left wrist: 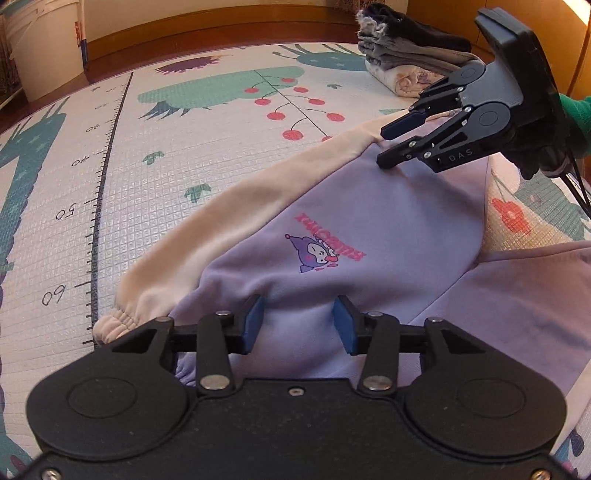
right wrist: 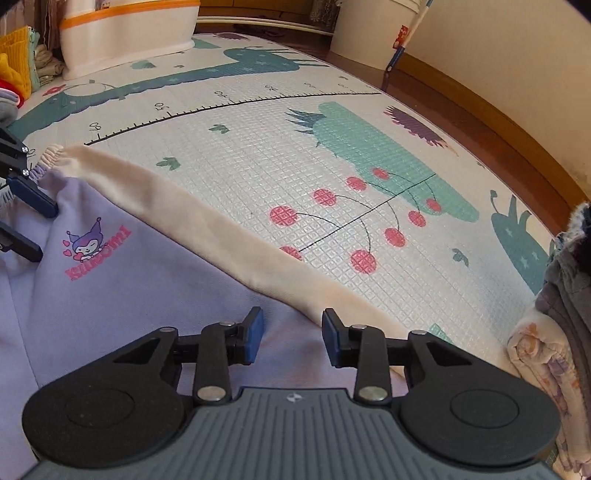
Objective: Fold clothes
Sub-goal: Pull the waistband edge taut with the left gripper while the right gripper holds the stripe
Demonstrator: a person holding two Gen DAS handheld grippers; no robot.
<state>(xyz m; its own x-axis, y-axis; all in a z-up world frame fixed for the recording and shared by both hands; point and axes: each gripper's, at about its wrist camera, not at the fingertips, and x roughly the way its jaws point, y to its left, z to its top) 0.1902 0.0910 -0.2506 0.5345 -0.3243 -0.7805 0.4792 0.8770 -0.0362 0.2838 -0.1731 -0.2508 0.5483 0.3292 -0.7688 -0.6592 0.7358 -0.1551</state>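
Observation:
A lilac sweatshirt (left wrist: 369,221) with a cartoon print (left wrist: 319,251) and a cream sleeve (left wrist: 229,206) lies spread on the play mat. My left gripper (left wrist: 298,324) hovers open over the hem end of the sweatshirt, next to the sleeve's gathered cuff (left wrist: 110,325). My right gripper (left wrist: 384,146) stands open at the far end, its lower fingertip touching the fabric near the shoulder seam. In the right wrist view the right gripper (right wrist: 293,334) is open over the seam between the lilac sweatshirt (right wrist: 110,295) and the cream sleeve (right wrist: 229,240); the left gripper (right wrist: 35,230) shows at the left edge.
A patterned play mat (left wrist: 166,155) covers the floor. A stack of folded clothes (left wrist: 406,62) sits at the mat's far corner, also as the stack (right wrist: 554,332) at right. A white bin (right wrist: 129,33) and a clothes pile (right wrist: 14,70) stand beyond. A green sleeve (left wrist: 576,110) holds the right gripper.

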